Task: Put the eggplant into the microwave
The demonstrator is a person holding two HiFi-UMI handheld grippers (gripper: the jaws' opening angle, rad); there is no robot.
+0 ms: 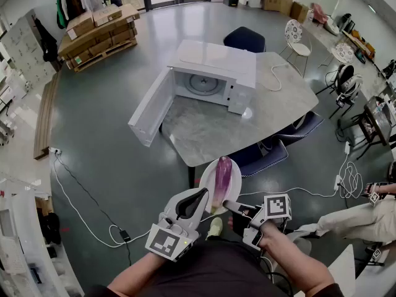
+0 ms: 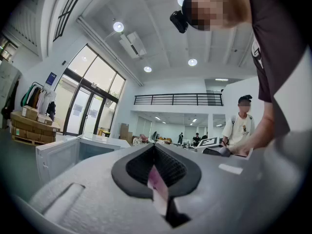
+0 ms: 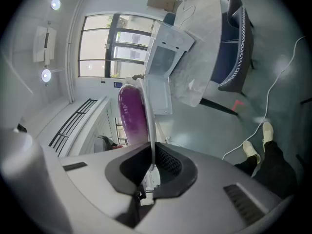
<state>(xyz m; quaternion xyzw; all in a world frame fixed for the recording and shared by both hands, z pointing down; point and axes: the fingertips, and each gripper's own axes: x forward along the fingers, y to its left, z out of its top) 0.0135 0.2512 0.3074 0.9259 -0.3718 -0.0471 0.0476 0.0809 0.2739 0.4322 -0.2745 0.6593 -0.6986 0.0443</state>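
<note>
A purple eggplant lies on a white plate held in the air in front of the table's near edge. My right gripper is shut on the plate's near rim. In the right gripper view the rim runs edge-on between the jaws of the right gripper, with the eggplant just left of it. My left gripper meets the plate's left rim, and a white, pink-tinted strip of plate sits pinched in the left gripper. The white microwave stands on the table with its door swung wide open.
The grey marble table carries the microwave at its far side. Blue chairs stand at its right edge and another behind. Cables trail over the floor at left. A seated person is at the right.
</note>
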